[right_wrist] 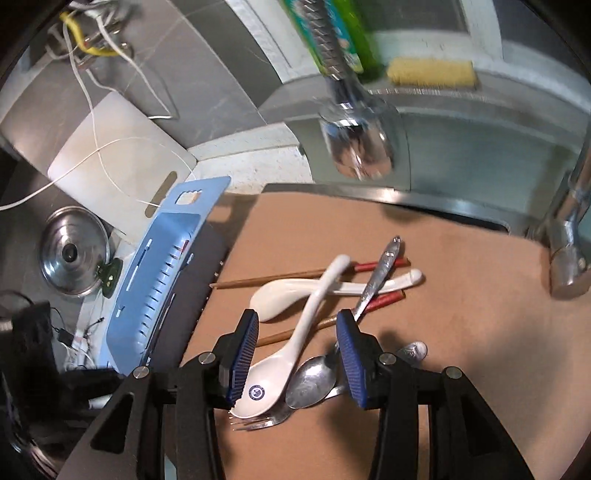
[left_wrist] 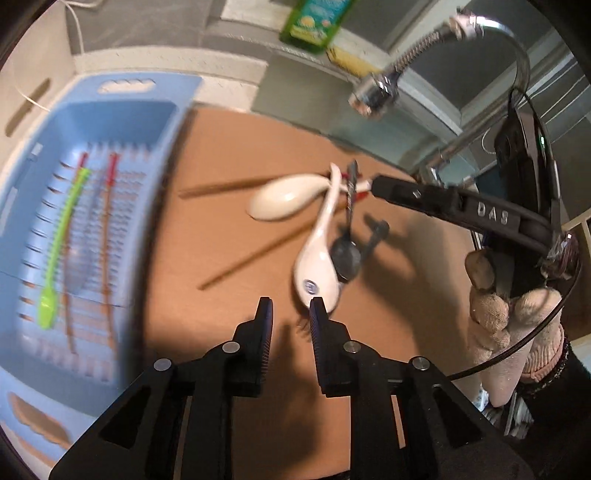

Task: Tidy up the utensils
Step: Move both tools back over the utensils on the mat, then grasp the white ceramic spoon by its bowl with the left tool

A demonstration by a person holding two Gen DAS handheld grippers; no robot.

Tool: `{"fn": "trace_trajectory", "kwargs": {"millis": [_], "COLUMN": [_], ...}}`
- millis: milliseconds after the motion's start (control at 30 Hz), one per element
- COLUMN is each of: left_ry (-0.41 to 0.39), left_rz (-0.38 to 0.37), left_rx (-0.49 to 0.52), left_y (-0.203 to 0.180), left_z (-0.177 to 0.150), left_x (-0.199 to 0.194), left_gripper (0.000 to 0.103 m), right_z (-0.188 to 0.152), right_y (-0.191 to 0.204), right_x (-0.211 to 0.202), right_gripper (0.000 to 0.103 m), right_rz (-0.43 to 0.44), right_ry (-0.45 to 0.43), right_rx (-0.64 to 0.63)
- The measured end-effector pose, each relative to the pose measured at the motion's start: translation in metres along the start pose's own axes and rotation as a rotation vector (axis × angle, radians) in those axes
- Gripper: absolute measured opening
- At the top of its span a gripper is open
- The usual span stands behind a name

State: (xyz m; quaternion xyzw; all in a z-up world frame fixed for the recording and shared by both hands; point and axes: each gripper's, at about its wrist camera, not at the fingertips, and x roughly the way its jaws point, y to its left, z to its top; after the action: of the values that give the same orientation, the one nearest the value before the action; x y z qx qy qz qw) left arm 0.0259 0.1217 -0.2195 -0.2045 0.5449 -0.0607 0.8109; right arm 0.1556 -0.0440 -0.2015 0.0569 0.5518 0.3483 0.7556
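Note:
A pile of utensils lies on the brown board [left_wrist: 229,155]: two white ceramic spoons [right_wrist: 295,339], a metal spoon [right_wrist: 314,380], a fork [right_wrist: 258,421] and chopsticks [right_wrist: 280,277]. My right gripper [right_wrist: 295,325] is open, its blue pads either side of the logo spoon and the metal spoon's handle. In the left wrist view it [left_wrist: 373,184] reaches in from the right over the pile. My left gripper [left_wrist: 291,314] is open and empty, just in front of the logo spoon's bowl [left_wrist: 314,284]. The blue slotted tray [left_wrist: 92,221] holds a green spoon [left_wrist: 59,243] and chopsticks.
A chrome faucet [left_wrist: 376,88] hangs over the sink [right_wrist: 480,155] behind the board. A green bottle [left_wrist: 314,18] and yellow sponge [right_wrist: 432,72] sit on the ledge. A pot lid [right_wrist: 74,251], white cutting board [right_wrist: 122,147] and cables lie to the left.

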Motion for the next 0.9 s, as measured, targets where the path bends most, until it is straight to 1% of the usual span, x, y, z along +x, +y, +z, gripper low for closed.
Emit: {"fn": "trace_trajectory", "kwargs": {"millis": [67,167,267,333,400,467,533,600,633,700,767,800,867,900], "left_ry": [0.016,0.034,0.046,0.054,0.061,0.078,0.091,0.100,0.103,0.110,0.116,0.117,0.116,0.114], "left_rz": [-0.012,-0.007,-0.014,-0.012,0.006,0.014,0.008,0.009,0.013,0.015,0.011,0.011,0.024,0.028], "left_rx": [-0.010,-0.026,-0.080,-0.099,-0.096,-0.104,-0.119,-0.113,-0.112,-0.118,-0.120,-0.115,-0.097,-0.091], "left_y": [-0.006,-0.012,-0.011,-0.011,-0.011,-0.009,-0.009,-0.008,-0.008,-0.007,-0.007,-0.009,-0.012,-0.012], "left_z": [0.000,0.001,0.005,0.006,0.007,0.010,0.010,0.010,0.011,0.013,0.013,0.013,0.013,0.013], "left_x": [0.010,0.022,0.031,0.036,0.039,0.045,0.049,0.050,0.051,0.054,0.056,0.057,0.059,0.059], "left_gripper": [0.019,0.019,0.019,0.019,0.019,0.019,0.019,0.020,0.024,0.029,0.029,0.029,0.029,0.029], "right_z": [0.001,0.001,0.001,0.001,0.000,0.000,0.001,0.002,0.003,0.003,0.006,0.006,0.007,0.007], "right_y": [-0.003,-0.007,-0.011,-0.015,-0.019,-0.022,-0.023,-0.022,-0.021,-0.019,-0.016,-0.016,-0.017,-0.017], "right_x": [0.007,0.017,0.028,0.034,0.038,0.042,0.045,0.046,0.048,0.050,0.051,0.052,0.054,0.056], "right_gripper": [0.039,0.037,0.037,0.037,0.037,0.037,0.037,0.037,0.037,0.037,0.036,0.035,0.028,0.022], "right_rz": [0.012,0.035,0.042,0.039,0.049,0.043,0.055,0.046,0.032,0.020,-0.001,-0.006,-0.018,-0.018], "right_ry": [0.018,0.054,0.088,0.105,0.117,0.120,0.121,0.116,0.113,0.103,0.092,0.087,0.085,0.089], "right_rx": [0.004,0.027,0.058,0.077,0.101,0.115,0.131,0.130,0.126,0.126,0.121,0.125,0.143,0.148]}}
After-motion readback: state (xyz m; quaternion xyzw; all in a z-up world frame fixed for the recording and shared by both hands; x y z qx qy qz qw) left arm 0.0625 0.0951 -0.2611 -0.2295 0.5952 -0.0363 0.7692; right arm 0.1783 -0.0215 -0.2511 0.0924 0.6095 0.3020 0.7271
